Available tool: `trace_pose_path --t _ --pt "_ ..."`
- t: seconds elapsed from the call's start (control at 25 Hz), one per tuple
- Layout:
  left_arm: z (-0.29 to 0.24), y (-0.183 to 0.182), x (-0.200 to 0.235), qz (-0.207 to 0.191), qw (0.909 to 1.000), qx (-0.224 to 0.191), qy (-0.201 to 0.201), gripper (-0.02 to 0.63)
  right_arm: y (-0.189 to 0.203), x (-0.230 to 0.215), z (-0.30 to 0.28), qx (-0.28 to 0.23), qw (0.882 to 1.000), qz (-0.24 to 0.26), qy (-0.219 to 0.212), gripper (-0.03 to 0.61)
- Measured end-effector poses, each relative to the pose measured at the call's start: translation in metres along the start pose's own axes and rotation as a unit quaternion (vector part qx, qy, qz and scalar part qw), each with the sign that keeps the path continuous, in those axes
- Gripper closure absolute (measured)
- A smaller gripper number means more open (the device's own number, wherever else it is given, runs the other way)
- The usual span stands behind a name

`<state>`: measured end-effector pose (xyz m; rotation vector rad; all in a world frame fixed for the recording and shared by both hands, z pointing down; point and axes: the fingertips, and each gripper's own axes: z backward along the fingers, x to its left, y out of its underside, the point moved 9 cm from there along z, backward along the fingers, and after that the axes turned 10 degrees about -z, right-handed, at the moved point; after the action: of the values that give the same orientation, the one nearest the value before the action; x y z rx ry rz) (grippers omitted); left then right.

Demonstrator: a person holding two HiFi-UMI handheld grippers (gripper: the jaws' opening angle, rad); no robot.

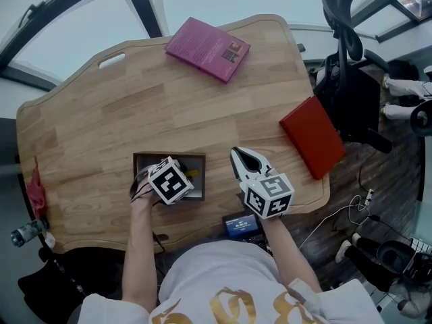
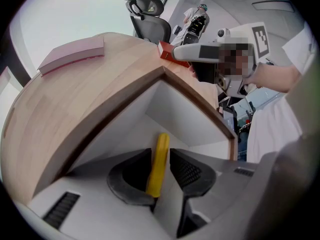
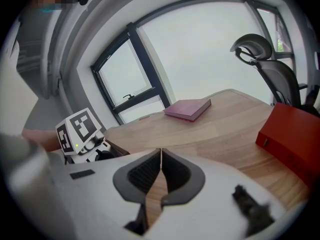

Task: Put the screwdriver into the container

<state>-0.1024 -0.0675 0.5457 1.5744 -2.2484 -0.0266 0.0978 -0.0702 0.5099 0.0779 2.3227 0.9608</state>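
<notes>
A wooden container (image 1: 169,156) with a white inside stands near the table's front edge. My left gripper (image 2: 160,153) points steeply down into it. The yellow screwdriver (image 2: 159,161) stands between its jaws, leaning on the left pad with a gap to the right pad, so the gripper is open. In the head view a bit of the yellow screwdriver (image 1: 194,173) shows inside the container, beside the left gripper's marker cube (image 1: 169,179). My right gripper (image 1: 237,154) hovers just right of the container, shut with nothing between its jaws; its tips (image 3: 160,151) meet.
A pink book (image 1: 207,48) lies at the table's far side and a red book (image 1: 312,136) at its right edge. An office chair (image 1: 344,59) stands beyond the right edge. A small blue object (image 1: 240,225) sits at the front edge.
</notes>
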Motion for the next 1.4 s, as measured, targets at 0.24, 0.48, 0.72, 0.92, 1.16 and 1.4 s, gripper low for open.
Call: trace_pose_path --t 0.24,0.48,0.72,0.92,1.16,1.4 --pt "0.004 -0.001 -0.002 -0.005 0.9999 -0.011 -0.004 0.507 -0.001 0.002 0.001 -0.003 1.000 0.001 -0.002 0.546" --pt "0.010 -0.001 0.000 0.002 0.9995 -0.027 -0.017 0.509 -0.002 0.005 0.002 -0.006 1.000 0.005 -0.005 0.546" --pt "0.016 0.002 0.001 0.002 0.9984 -0.034 -0.045 0.585 -0.001 0.009 0.005 -0.010 1.000 0.008 -0.007 0.546" --pt "0.023 0.001 0.000 0.003 0.9978 -0.039 -0.054 0.595 -0.002 0.011 0.009 -0.015 1.000 0.009 -0.006 0.546" --pt "0.031 -0.001 -0.001 0.022 0.9952 -0.058 -0.075 0.600 -0.005 0.016 0.014 -0.022 1.000 0.015 -0.007 0.546" --pt "0.043 0.004 -0.008 0.023 0.9928 -0.067 -0.096 0.600 -0.011 0.024 0.020 -0.032 0.999 0.026 -0.008 0.546"
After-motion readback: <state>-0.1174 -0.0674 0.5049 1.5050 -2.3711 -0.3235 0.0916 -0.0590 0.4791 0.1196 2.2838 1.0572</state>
